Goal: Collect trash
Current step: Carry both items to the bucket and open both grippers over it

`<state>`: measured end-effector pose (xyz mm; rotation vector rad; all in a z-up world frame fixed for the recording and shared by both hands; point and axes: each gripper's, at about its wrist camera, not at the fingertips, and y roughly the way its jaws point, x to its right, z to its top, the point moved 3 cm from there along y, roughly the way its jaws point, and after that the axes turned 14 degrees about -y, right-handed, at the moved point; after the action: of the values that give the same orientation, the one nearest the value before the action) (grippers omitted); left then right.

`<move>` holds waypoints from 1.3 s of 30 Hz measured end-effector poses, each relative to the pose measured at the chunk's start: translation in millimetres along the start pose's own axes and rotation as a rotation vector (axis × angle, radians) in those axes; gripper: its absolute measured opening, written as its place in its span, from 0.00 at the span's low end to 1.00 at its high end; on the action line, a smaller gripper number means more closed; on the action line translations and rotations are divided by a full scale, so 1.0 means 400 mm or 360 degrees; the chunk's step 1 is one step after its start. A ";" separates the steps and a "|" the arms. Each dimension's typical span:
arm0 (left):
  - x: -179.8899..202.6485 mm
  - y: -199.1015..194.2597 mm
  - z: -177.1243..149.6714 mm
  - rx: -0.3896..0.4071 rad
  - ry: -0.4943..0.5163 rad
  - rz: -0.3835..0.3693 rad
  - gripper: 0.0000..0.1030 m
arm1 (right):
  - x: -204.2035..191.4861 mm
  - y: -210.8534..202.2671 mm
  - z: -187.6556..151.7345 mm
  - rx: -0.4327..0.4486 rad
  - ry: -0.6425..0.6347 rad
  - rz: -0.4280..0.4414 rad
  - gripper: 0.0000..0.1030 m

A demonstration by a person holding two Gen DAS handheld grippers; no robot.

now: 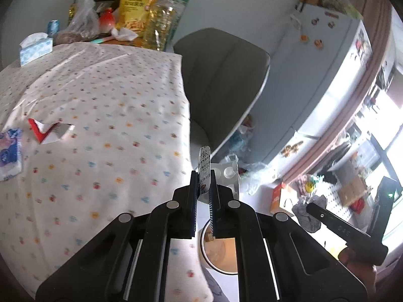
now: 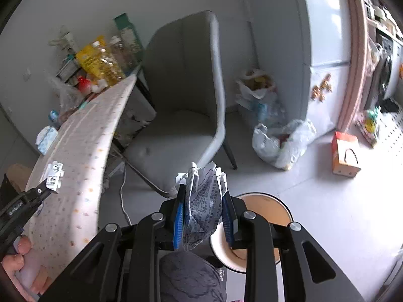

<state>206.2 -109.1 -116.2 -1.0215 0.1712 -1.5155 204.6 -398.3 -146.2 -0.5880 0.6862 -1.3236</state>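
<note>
We hold left gripper (image 1: 203,188) clamped on silver printed blister pack (image 1: 205,168), right gripper (image 2: 203,196) clamped on crumpled printed paper wad (image 2: 202,196). Both poised above round tan-lined waste bin (image 2: 262,203), likely for dropping. Red-white torn wrapper (image 1: 49,132) waits on dotted tablecloth (image 1: 113,100).

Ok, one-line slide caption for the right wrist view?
Right gripper clamps crumpled printed paper above the round tan-lined bin, beside the grey chair.
</note>
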 end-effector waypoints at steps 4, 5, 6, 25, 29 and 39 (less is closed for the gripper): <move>0.027 0.025 -0.022 -0.0027 0.0043 0.0026 0.08 | 0.048 0.027 -0.030 -0.0033 0.0059 -0.0007 0.25; 0.032 0.030 -0.025 -0.0031 0.0049 0.0032 0.08 | 0.061 0.037 -0.036 -0.0039 0.0071 -0.0006 0.25; 0.038 0.033 -0.029 -0.0035 0.0058 0.0035 0.08 | 0.069 0.044 -0.041 -0.0043 0.0078 -0.0008 0.25; 0.148 0.122 -0.108 -0.0191 0.0236 0.0034 0.08 | 0.210 0.162 -0.151 -0.0088 0.0342 0.0015 0.58; 0.186 0.157 -0.137 -0.0263 0.0292 0.0006 0.08 | 0.247 0.150 -0.179 -0.0103 0.0398 0.0002 0.58; 0.308 0.226 -0.230 -0.0471 0.0424 -0.0141 0.11 | 0.339 0.016 -0.190 0.0023 0.0495 -0.0077 0.65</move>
<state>226.7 -278.6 -168.1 -1.0650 0.5579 -1.7390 166.9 -531.4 -217.6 -0.3918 0.9192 -1.4805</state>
